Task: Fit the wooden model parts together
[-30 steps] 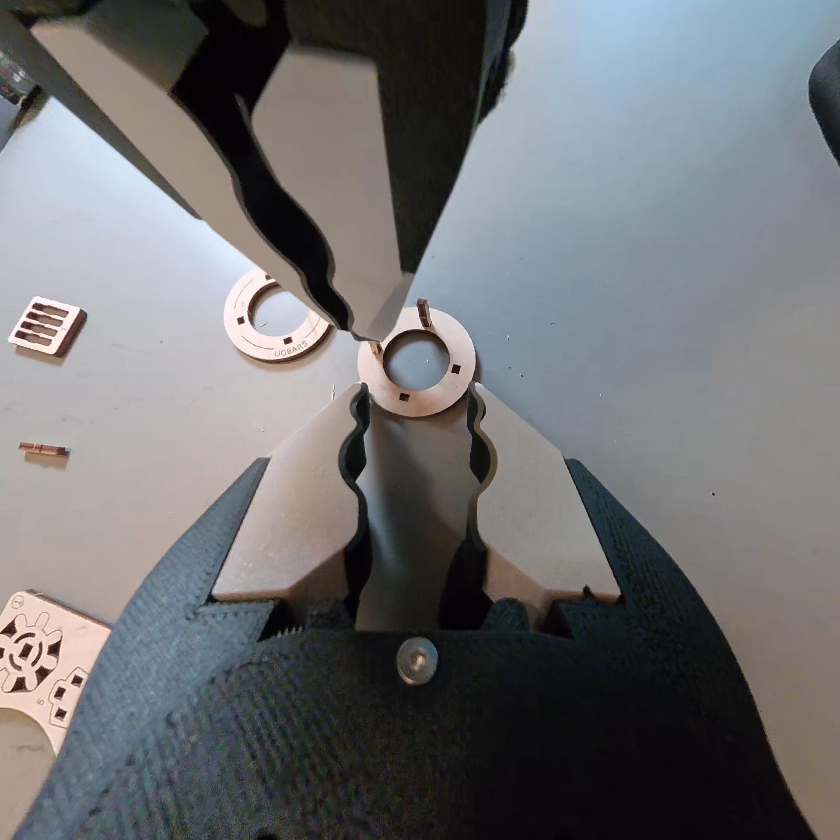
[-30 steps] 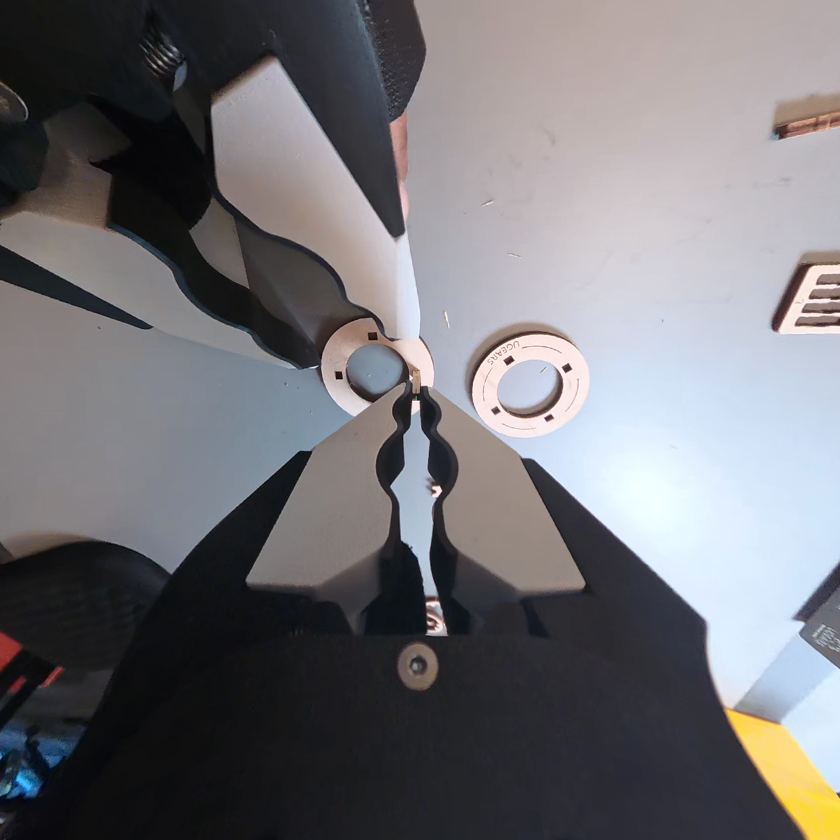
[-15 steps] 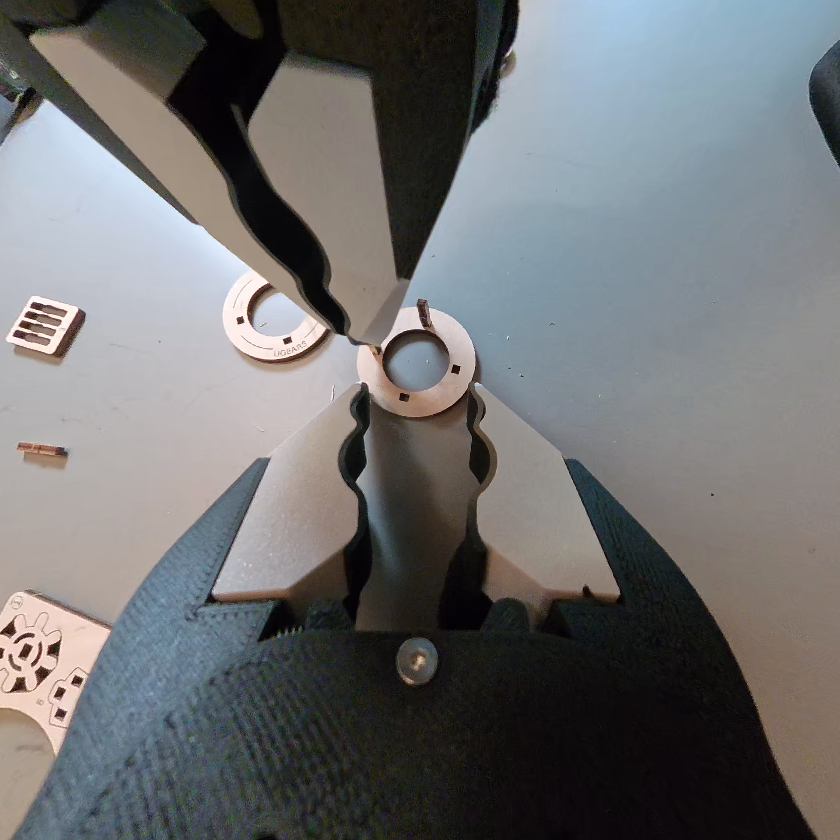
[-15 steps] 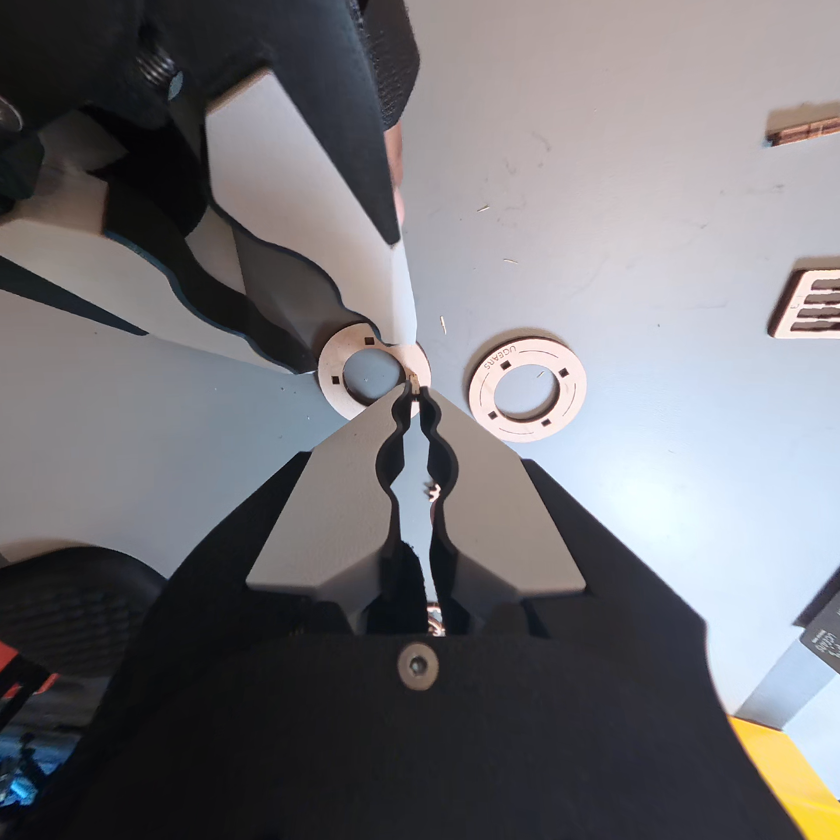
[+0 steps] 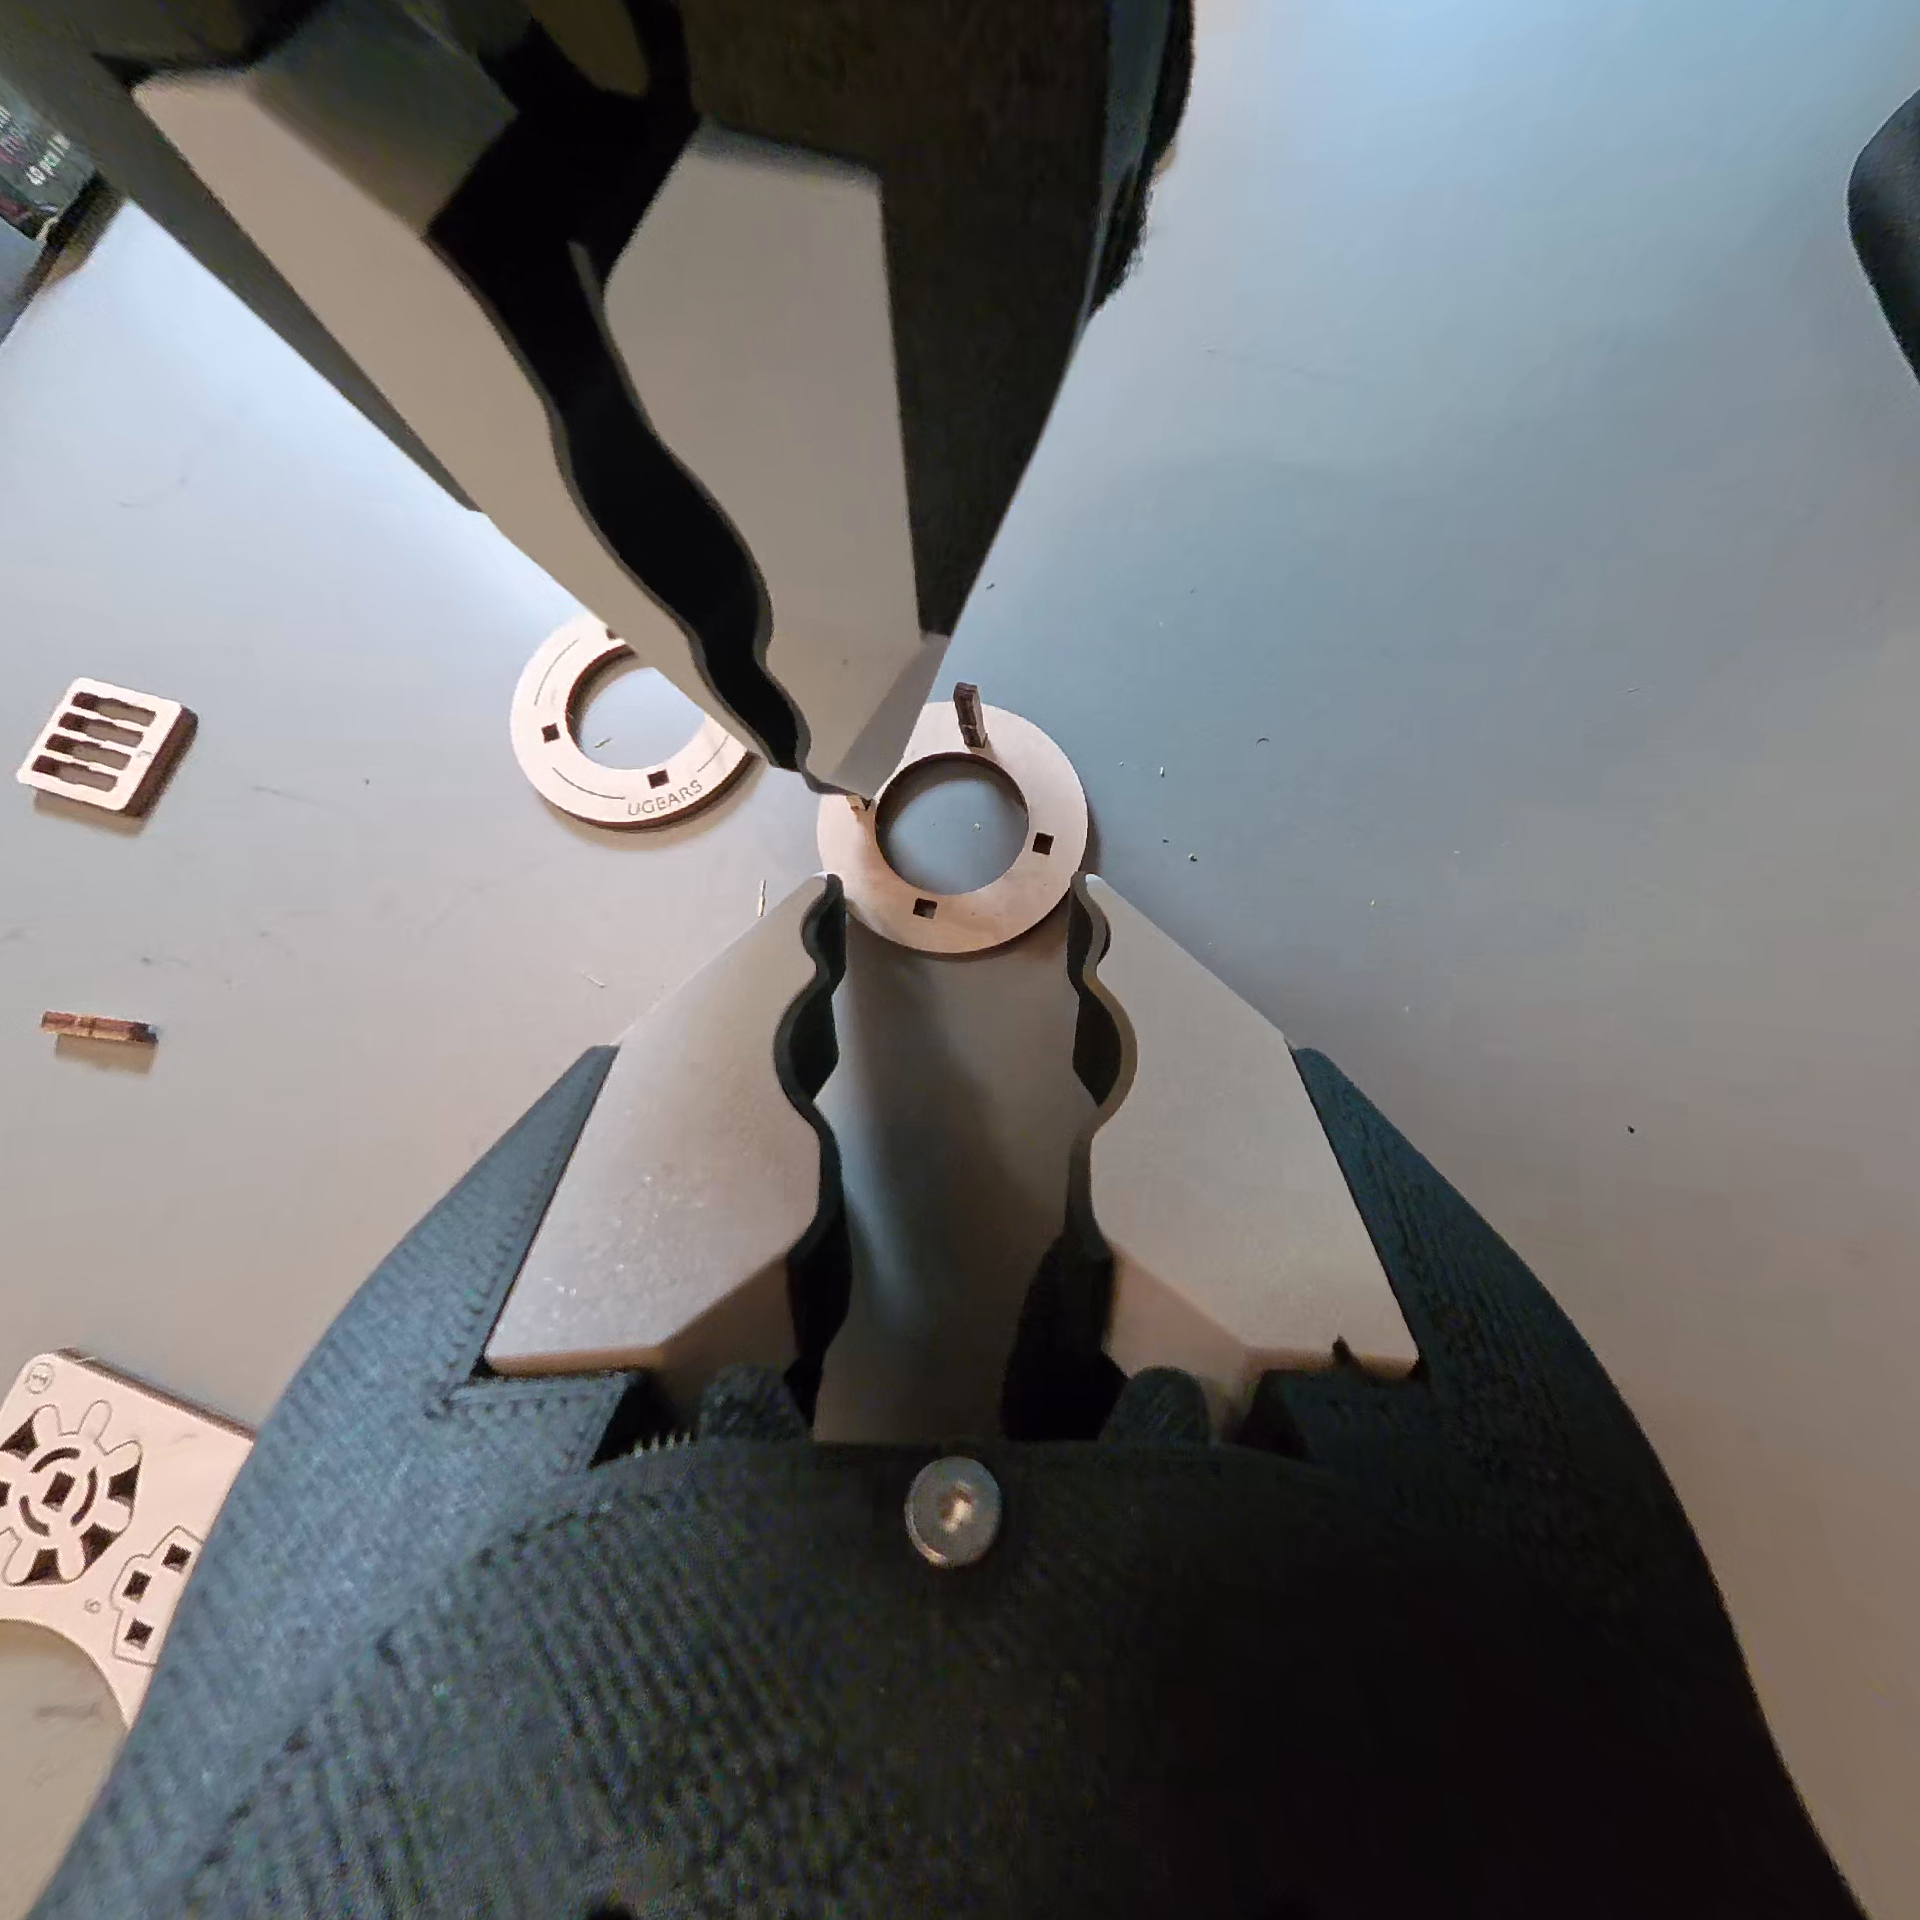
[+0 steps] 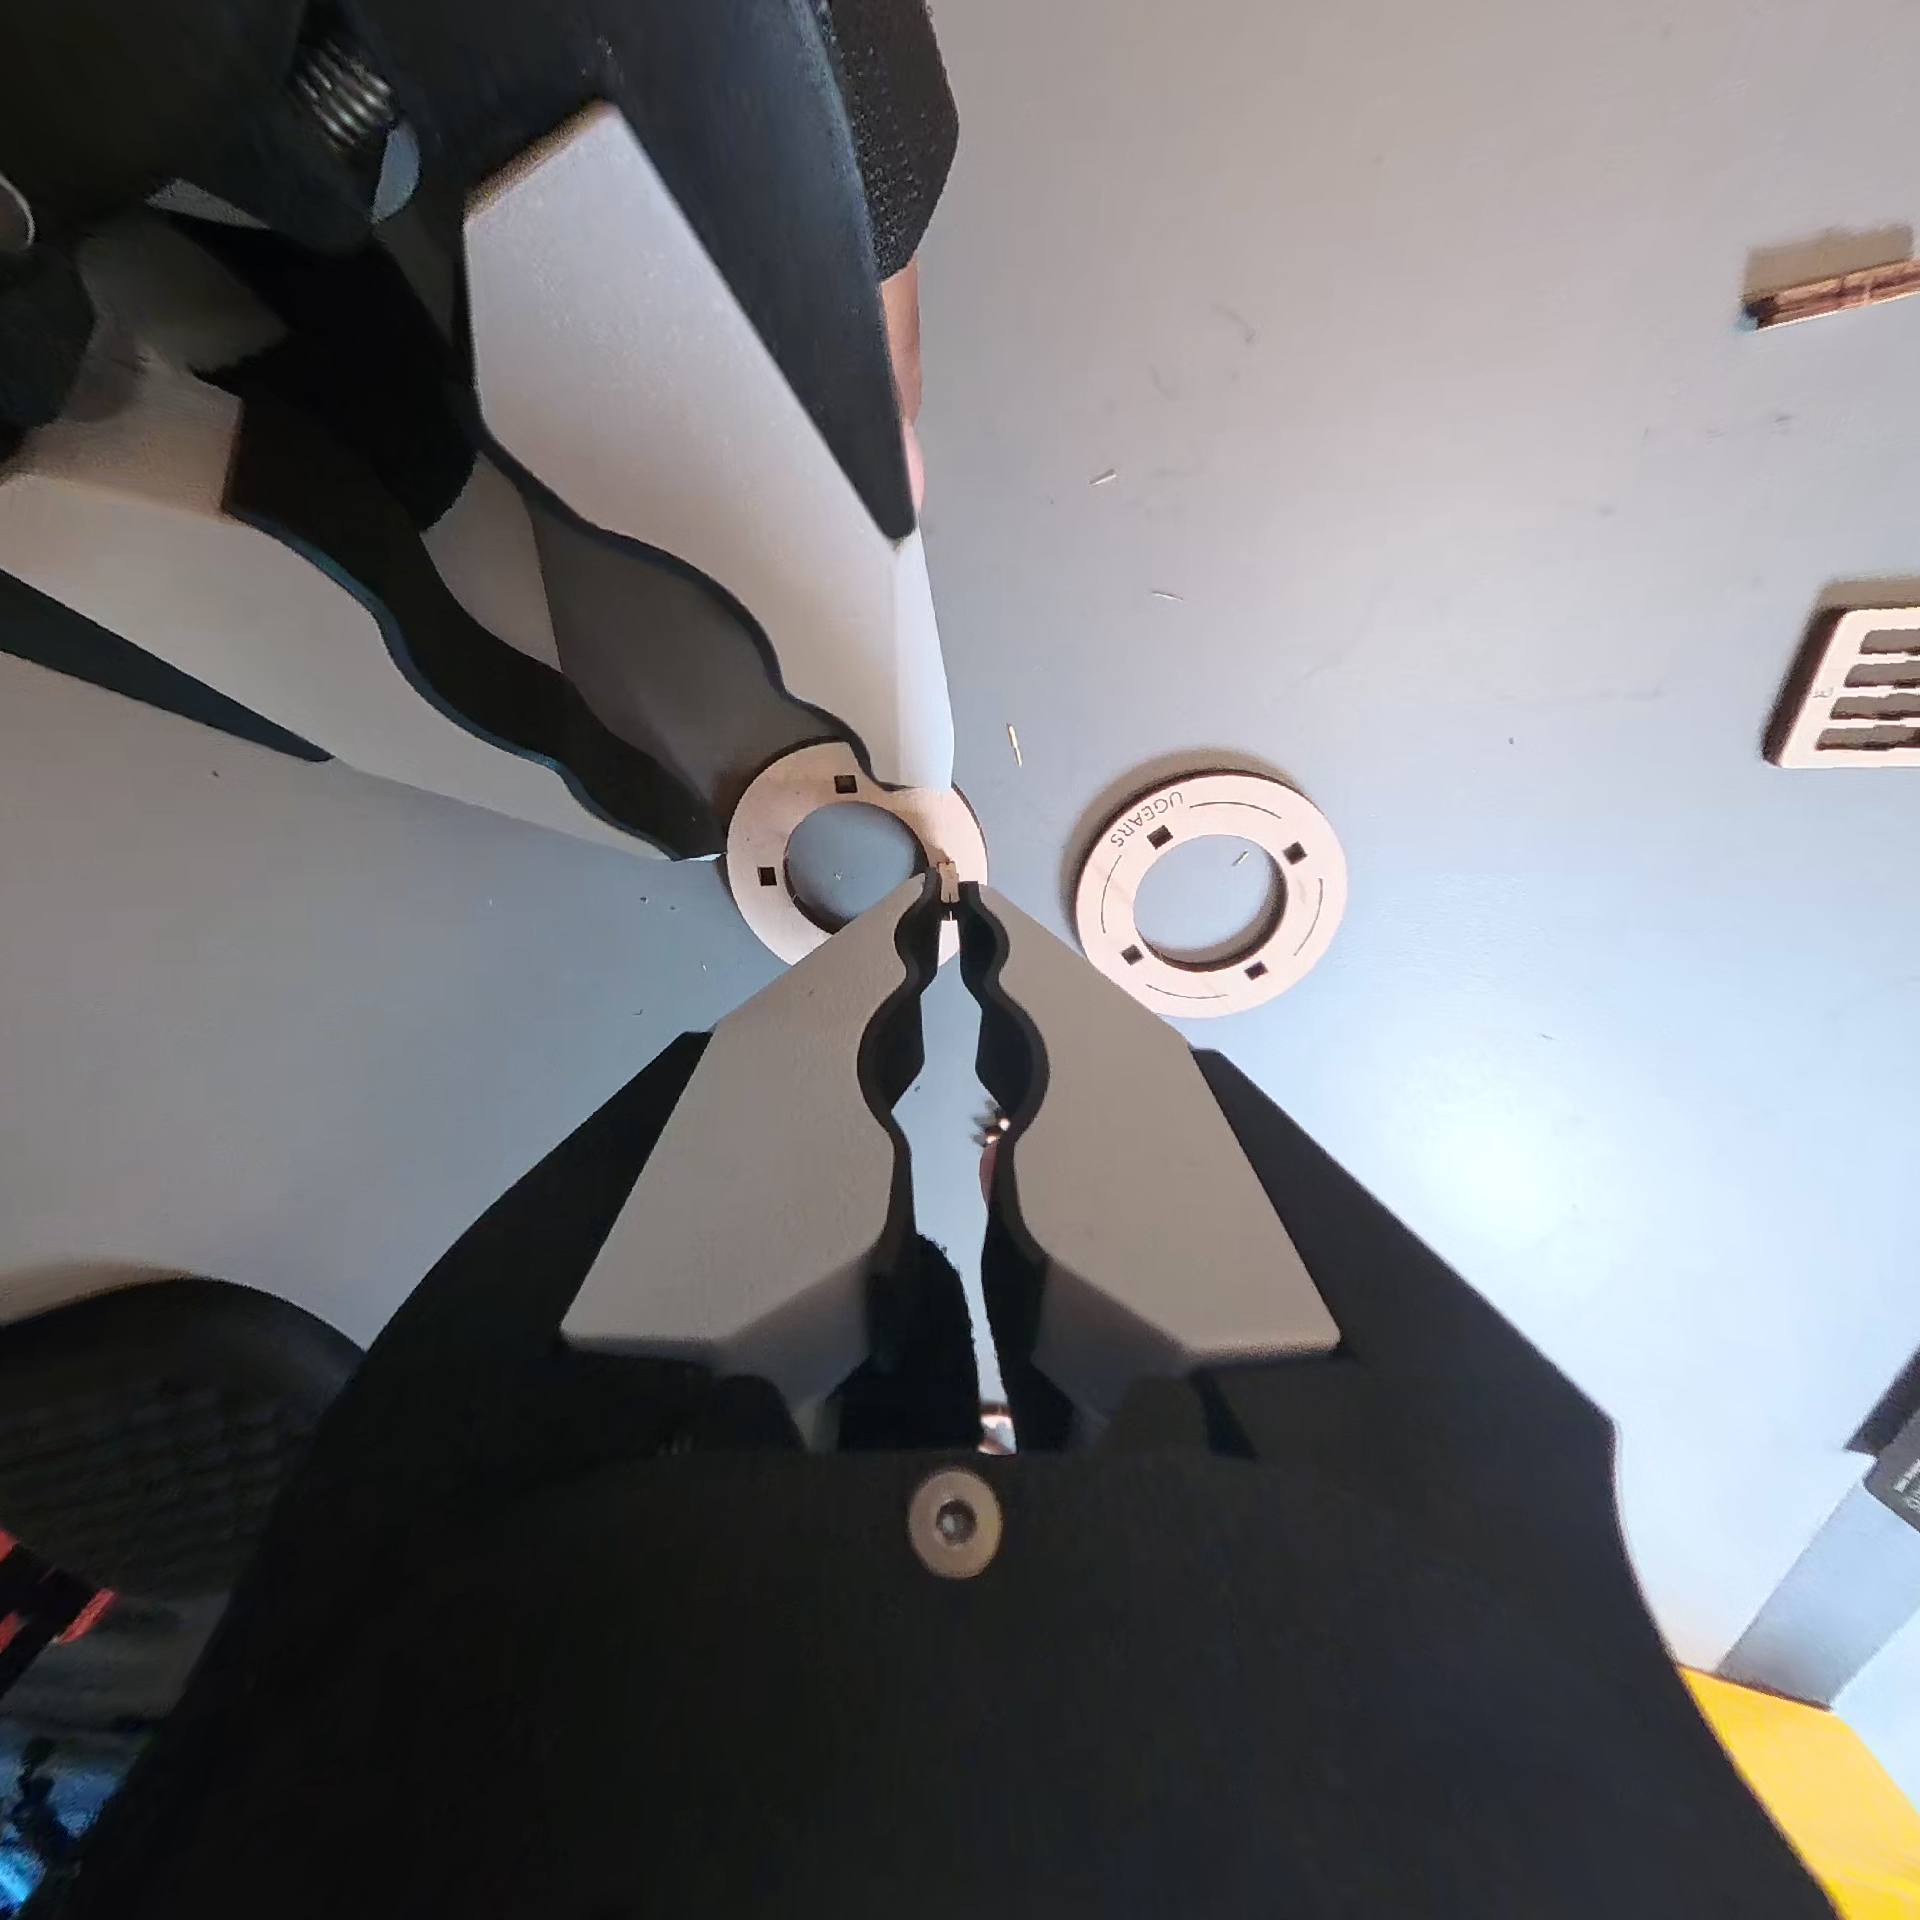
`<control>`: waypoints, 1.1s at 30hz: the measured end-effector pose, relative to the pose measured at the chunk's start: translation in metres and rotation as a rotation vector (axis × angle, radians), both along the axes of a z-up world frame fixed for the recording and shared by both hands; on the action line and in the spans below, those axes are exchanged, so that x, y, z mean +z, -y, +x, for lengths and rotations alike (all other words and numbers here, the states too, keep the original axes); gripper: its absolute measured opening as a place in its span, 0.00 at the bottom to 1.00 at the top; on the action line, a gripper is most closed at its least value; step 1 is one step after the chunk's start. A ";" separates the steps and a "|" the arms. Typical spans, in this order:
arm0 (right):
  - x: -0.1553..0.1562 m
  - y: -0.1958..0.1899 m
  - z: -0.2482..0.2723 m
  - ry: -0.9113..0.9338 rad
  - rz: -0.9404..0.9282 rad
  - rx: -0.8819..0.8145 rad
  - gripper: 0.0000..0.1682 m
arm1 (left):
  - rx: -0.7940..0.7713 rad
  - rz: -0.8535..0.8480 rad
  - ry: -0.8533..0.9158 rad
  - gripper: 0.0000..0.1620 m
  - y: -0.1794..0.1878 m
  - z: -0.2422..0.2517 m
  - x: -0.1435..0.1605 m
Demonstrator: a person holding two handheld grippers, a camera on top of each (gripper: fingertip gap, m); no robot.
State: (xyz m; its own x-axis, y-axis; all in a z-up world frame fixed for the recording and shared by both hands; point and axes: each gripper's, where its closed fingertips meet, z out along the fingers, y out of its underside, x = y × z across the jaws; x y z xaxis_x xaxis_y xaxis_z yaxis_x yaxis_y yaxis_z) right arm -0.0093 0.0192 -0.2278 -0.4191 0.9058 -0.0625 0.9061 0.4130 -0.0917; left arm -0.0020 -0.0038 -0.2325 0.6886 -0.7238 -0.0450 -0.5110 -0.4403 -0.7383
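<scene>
Between the tips of the right gripper (image 6: 945,896) sits a small wooden peg (image 6: 947,878), pinched with the jaws almost fully drawn together and only the peg's thickness keeping them apart. That peg stands upright, its long axis roughly square to the tabletop (image 6: 1455,416), and its lower end meets the wooden ring (image 5: 953,826) at one of the ring's small square holes; whether it is seated or only resting at the mouth cannot be told. Judging from this, the coming move turns on keeping the peg's axis straight over that hole and pressing down along it.

Across the ring, the left gripper (image 5: 954,885) has its jaws spread wide, the two tips touching or just beside the ring's outer edge on either side, bracing it flat rather than lifting it. Of the two, the right is the one on the peg, approaching from the opposite side to the left gripper.

On the ring's far rim in the left wrist view, a second peg (image 5: 968,713) already stands upright in its hole, and two more square holes are open.

Farther out, near the ring, lies a second ring (image 6: 1211,891), flat and untouched. Beyond it toward the table's edge rest a slotted wooden piece (image 5: 107,745) and a loose wooden stick (image 5: 99,1027), well apart from the work. A cut-out sheet (image 5: 78,1496) shows at the lower left corner of the left wrist view.
</scene>
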 end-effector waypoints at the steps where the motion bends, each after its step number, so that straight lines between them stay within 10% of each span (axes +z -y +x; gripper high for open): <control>1: 0.000 0.000 0.000 -0.005 0.002 0.000 0.00 | 0.000 0.000 0.000 0.26 0.000 0.000 0.000; 33: 0.013 -0.007 0.005 -0.188 -0.064 0.054 0.12 | 0.000 0.000 -0.001 0.26 0.000 0.000 0.000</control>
